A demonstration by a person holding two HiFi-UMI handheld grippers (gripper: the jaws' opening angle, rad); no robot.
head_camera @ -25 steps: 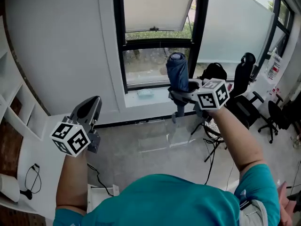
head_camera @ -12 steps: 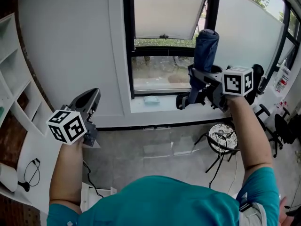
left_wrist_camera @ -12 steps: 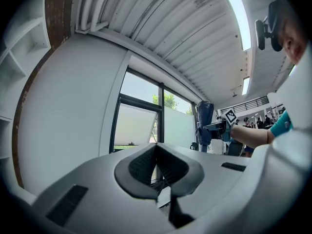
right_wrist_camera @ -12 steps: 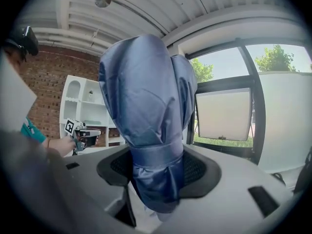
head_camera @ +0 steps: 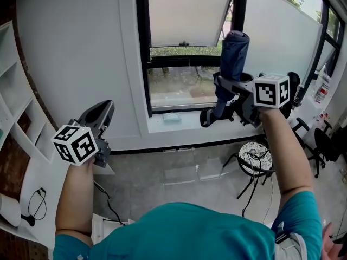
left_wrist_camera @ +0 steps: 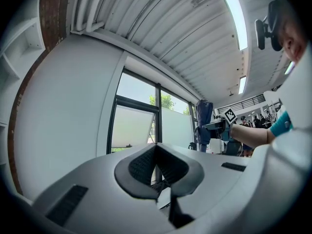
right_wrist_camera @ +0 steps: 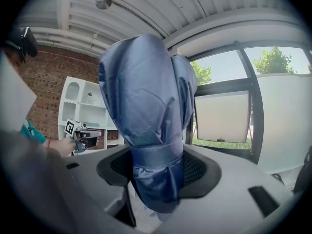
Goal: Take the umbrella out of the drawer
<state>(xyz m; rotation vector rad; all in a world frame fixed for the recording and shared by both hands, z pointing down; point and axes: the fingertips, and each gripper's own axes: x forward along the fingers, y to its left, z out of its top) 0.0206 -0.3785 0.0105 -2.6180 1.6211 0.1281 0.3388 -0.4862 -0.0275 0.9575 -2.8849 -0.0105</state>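
The right gripper [head_camera: 219, 93] clamps its wide-set jaws on the lower part of a folded blue umbrella [head_camera: 234, 50], which stands upright and aloft before the window [head_camera: 184, 15]. The left gripper [head_camera: 104, 110], jaws together and empty, hangs well apart beside the white shelves [head_camera: 15, 112].

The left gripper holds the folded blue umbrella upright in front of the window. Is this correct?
No, the right gripper holds the folded blue umbrella upright in front of the window; the right gripper view shows it between the jaws.
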